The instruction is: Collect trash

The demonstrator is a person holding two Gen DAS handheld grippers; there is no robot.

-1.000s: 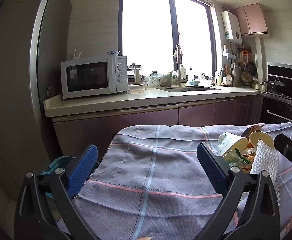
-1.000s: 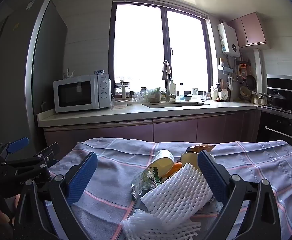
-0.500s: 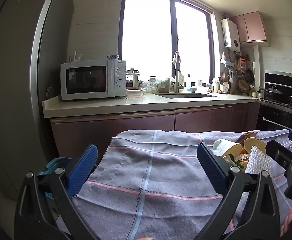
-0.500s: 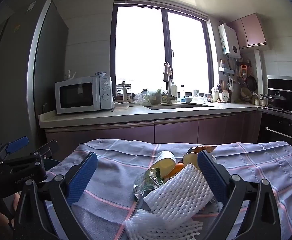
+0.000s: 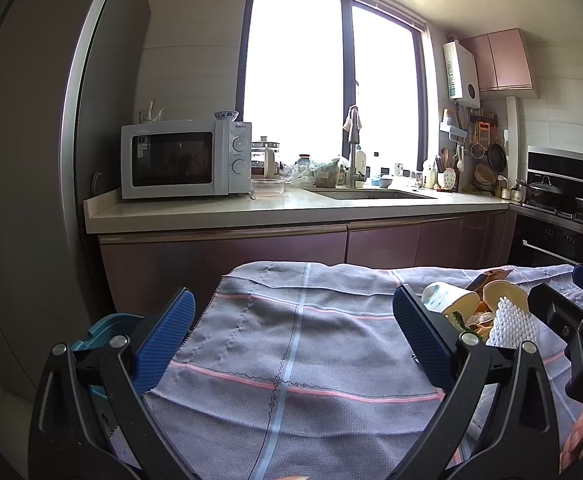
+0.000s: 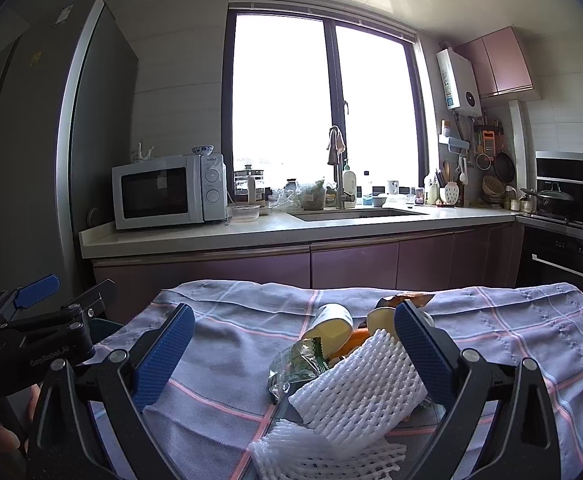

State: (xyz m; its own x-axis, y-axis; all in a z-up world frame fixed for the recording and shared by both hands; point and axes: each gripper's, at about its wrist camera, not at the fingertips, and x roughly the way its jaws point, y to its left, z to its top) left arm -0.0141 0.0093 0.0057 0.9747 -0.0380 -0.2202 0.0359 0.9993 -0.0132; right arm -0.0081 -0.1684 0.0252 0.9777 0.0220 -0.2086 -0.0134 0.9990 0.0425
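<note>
The trash pile lies on a checked cloth (image 6: 227, 360) that covers the table, toward its middle in my right wrist view. It consists of a white foam net sleeve (image 6: 355, 388), a second foam net (image 6: 323, 452) flattened just in front of it, a green snack wrapper (image 6: 297, 364), a paper cup (image 6: 331, 324) lying on its side, and a scrap of orange peel (image 6: 357, 338) between cup and sleeve. The items touch or overlap one another.

My right gripper (image 6: 291, 348) hovers above the near edge of the pile, jaws spread wide and holding nothing; the foam sleeve sits between the blue pads (image 6: 163, 356), touching neither that I can see.

My left gripper (image 5: 291, 336) is over bare cloth, left of the pile, jaws likewise wide apart and empty. In its view the cup (image 5: 447, 300) and sleeve (image 5: 511, 324) appear beyond its right finger. A teal bin (image 5: 107, 328) sits beside the table's left edge, below the cloth.

Behind the table I see a counter (image 6: 291, 228) with a microwave (image 6: 167, 192) and a sink under the window.
</note>
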